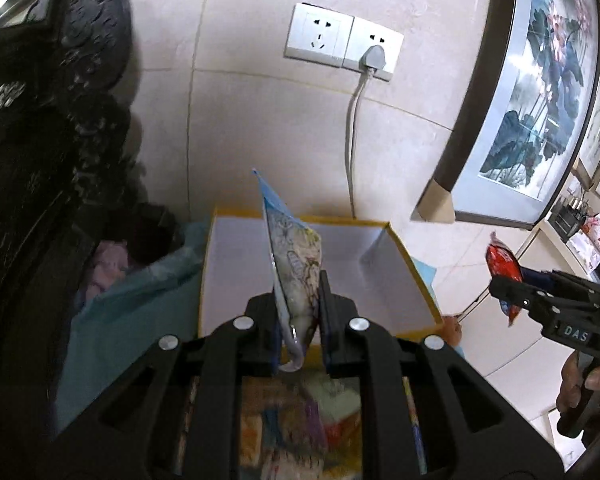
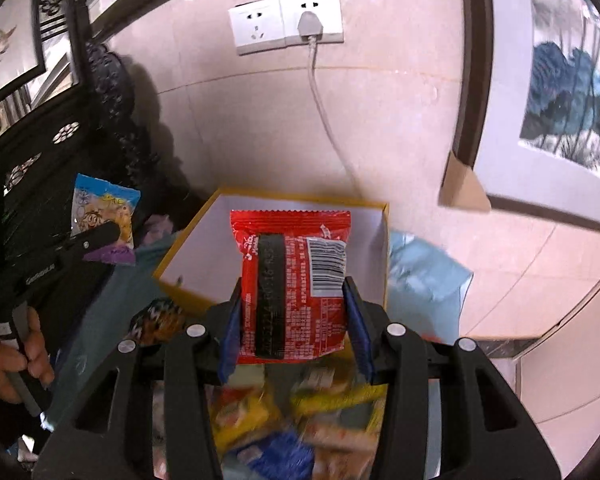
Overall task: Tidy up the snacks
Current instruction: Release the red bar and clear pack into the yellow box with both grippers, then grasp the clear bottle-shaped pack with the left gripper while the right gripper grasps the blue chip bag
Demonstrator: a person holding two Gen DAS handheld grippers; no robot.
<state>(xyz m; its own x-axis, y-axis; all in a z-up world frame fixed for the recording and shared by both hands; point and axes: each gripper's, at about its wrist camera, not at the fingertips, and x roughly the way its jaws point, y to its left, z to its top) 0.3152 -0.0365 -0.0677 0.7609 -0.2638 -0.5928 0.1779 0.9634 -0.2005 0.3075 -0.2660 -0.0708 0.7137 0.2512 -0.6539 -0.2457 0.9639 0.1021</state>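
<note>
The left gripper (image 1: pixel 300 300) pinches a blue snack bag (image 1: pixel 294 256) between its fingers, above the yellow box (image 1: pixel 414 264). The right gripper (image 2: pixel 294 312) squeezes a red snack bag (image 2: pixel 296 280) over the same box.

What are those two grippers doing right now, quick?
Left gripper: closed on a pale blue cartoon-printed plastic snack packet.
Right gripper: closed on a red foil snack packet.
</note>
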